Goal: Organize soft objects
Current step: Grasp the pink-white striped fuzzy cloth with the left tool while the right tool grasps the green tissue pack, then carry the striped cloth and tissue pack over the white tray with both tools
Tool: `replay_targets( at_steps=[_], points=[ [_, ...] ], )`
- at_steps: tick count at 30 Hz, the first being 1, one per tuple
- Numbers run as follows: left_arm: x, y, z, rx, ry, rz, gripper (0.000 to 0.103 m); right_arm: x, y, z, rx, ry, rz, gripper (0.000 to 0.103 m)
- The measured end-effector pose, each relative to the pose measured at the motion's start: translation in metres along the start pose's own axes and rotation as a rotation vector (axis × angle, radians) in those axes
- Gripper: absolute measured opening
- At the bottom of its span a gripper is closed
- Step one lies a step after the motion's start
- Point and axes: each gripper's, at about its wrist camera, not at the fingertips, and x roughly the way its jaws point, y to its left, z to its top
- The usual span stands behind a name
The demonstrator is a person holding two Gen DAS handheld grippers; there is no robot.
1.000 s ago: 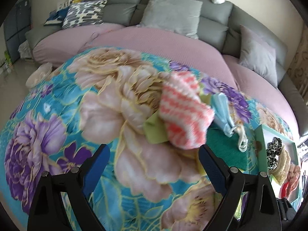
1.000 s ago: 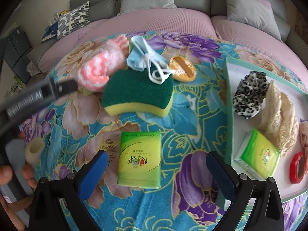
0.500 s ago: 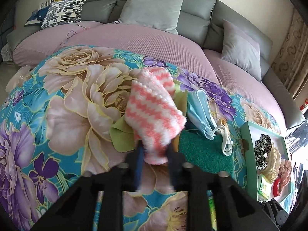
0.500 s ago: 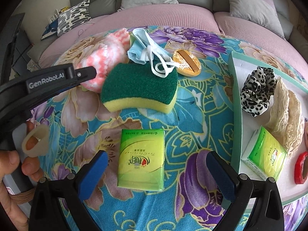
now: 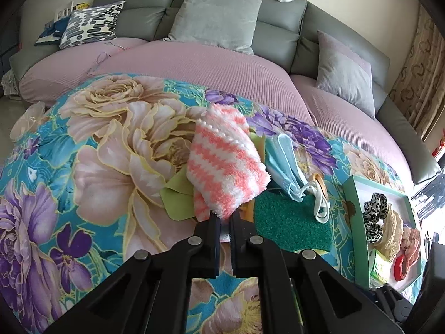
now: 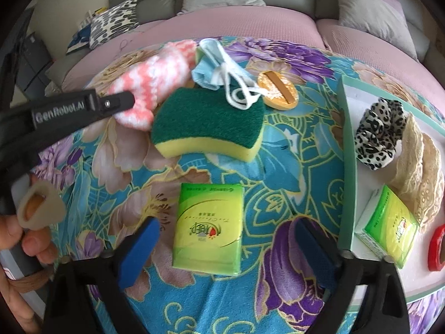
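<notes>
Left wrist: fluffy pink-white zigzag sock (image 5: 222,164), folded.

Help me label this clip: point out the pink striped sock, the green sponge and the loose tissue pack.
pink striped sock (image 5: 222,164), left wrist view, middle of its fuzzy striped body
green sponge (image 6: 208,114), right wrist view, dark green scouring top
loose tissue pack (image 6: 207,228), right wrist view, centre of its wrapper

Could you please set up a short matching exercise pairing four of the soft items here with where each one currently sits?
Things:
1. pink-and-white fuzzy cloth
2. face mask
3. leopard scrunchie
4. tissue pack

Places:
A. inside the tray
B. draped on the green sponge
C. pinched by the left gripper
D. between the right gripper's open fingers

Pairs: 1-C, 2-B, 3-A, 4-D
</notes>
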Motion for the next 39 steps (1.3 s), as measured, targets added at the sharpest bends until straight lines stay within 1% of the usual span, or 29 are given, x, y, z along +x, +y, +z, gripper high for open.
replay_targets(
  at_steps=[1,3,4,6,8,11,15,20,26,32,35,39],
  points=[
    [-0.003,0.002,0.000,-0.004,-0.007,0.003,0.005,0.000,0.001,-0.001,-0.007,0.000,0.006,0.084],
    [-0.008,0.004,0.001,-0.010,-0.020,0.006,0.005,-0.002,0.003,-0.001,-0.017,-0.004,0.017,0.070],
    [-0.011,0.005,0.002,-0.013,-0.028,0.007,0.005,-0.003,0.004,-0.003,-0.020,-0.005,0.020,0.067],
    [-0.015,0.006,0.002,-0.017,-0.040,0.008,0.005,-0.005,0.005,-0.004,-0.029,-0.010,0.030,0.055],
    [-0.021,0.006,0.003,-0.019,-0.054,0.008,0.005,-0.007,0.006,-0.004,-0.032,-0.016,0.031,0.052],
    [-0.032,0.007,0.005,-0.019,-0.085,0.007,0.005,-0.009,0.005,-0.003,-0.026,-0.025,0.038,0.051],
    [-0.054,0.006,0.009,-0.018,-0.146,0.004,0.005,-0.018,0.001,-0.001,-0.015,-0.059,0.058,0.050],
    [-0.093,0.002,0.015,-0.002,-0.262,-0.002,0.005,-0.037,-0.007,0.001,0.016,-0.131,0.081,0.050],
    [-0.127,-0.009,0.018,0.037,-0.367,-0.019,0.005,-0.056,-0.017,0.005,0.048,-0.193,0.085,0.050],
    [-0.137,-0.024,0.017,0.073,-0.399,-0.051,0.005,-0.072,-0.032,0.005,0.082,-0.234,0.073,0.050],
    [-0.136,-0.035,0.016,0.100,-0.400,-0.068,0.005,-0.083,-0.045,0.004,0.112,-0.266,0.063,0.050],
    [-0.134,-0.058,0.014,0.138,-0.396,-0.112,0.005,-0.099,-0.069,0.001,0.159,-0.310,0.029,0.050]
  ],
)
